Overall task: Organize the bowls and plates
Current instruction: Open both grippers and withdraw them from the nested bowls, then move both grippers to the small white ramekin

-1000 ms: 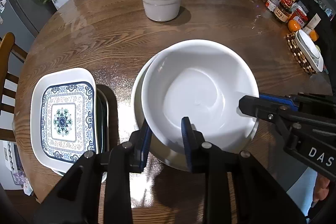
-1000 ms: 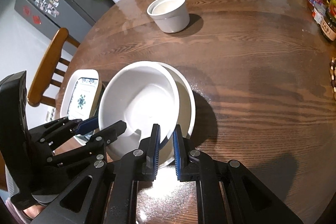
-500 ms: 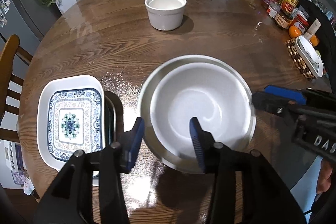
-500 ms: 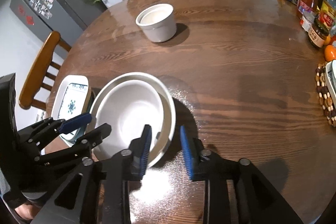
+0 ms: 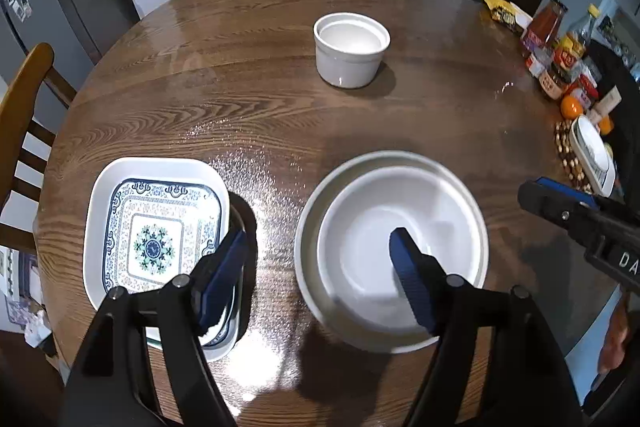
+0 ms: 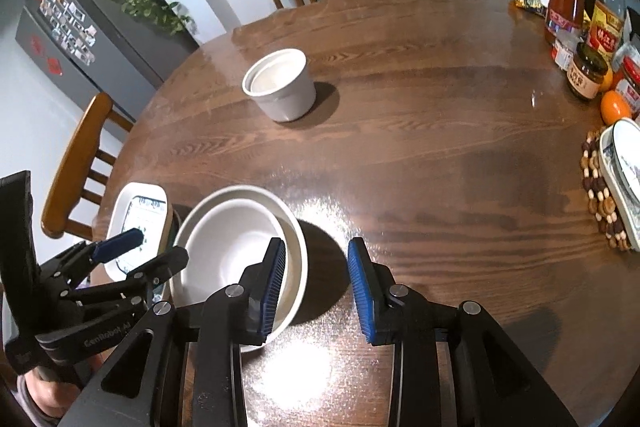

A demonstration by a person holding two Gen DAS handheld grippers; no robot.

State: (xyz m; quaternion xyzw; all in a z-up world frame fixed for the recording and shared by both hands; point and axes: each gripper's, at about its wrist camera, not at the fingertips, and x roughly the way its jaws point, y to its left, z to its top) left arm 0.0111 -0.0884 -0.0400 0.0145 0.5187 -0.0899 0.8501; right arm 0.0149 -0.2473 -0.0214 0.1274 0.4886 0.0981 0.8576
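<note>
White bowl (image 5: 384, 247) nested in wider bowl (image 5: 312, 211) on round wooden table (image 5: 440, 115), just right of patterned square plate (image 5: 152, 239); left gripper (image 5: 316, 275) above, fingers opening wide, gripping nothing; right gripper (image 6: 316, 291) partly open, empty, beside bowls; small white pot (image 5: 352, 49) farther back.

White bowl (image 5: 394, 251) nested upright in wider white bowl (image 5: 316, 211). Beside it, blue-patterned square plate (image 5: 156, 227) stacked on another dish. Small white pot (image 5: 351, 49) well apart, upright.
</note>
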